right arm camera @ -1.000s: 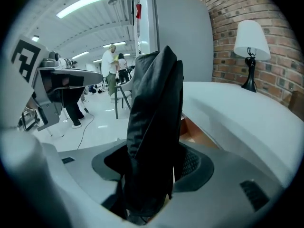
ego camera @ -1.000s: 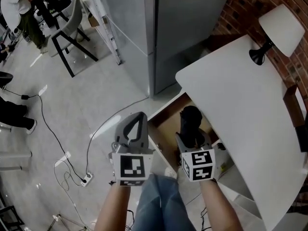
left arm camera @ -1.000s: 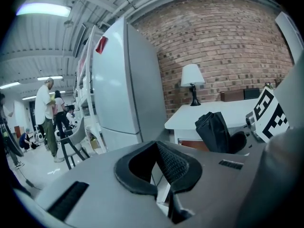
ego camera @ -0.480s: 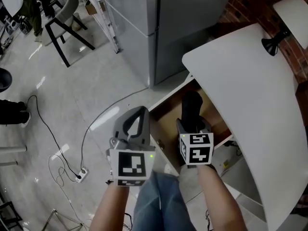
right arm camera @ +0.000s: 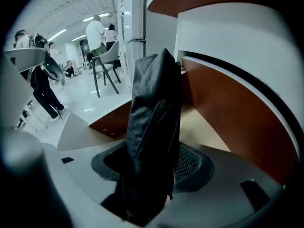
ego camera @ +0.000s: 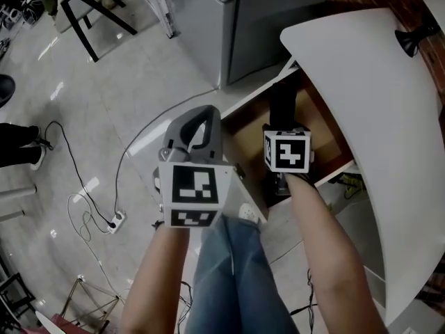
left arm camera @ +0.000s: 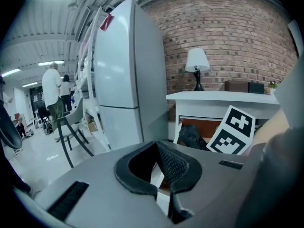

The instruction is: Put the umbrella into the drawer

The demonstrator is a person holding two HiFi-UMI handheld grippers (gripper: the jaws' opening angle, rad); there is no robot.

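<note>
Jaws shut and empty on my left gripper; my right gripper clamps the folded umbrella.
Left of the drawer, my left hand idles, its gripper nearly level. Over the drawer's open floor my right forearm slants steeply down, umbrella leading. I judge this the lowering step; next I must lay it flat inside, then release.

two grippers, one umbrella, one open drawer, one fridge, one lamp
</note>
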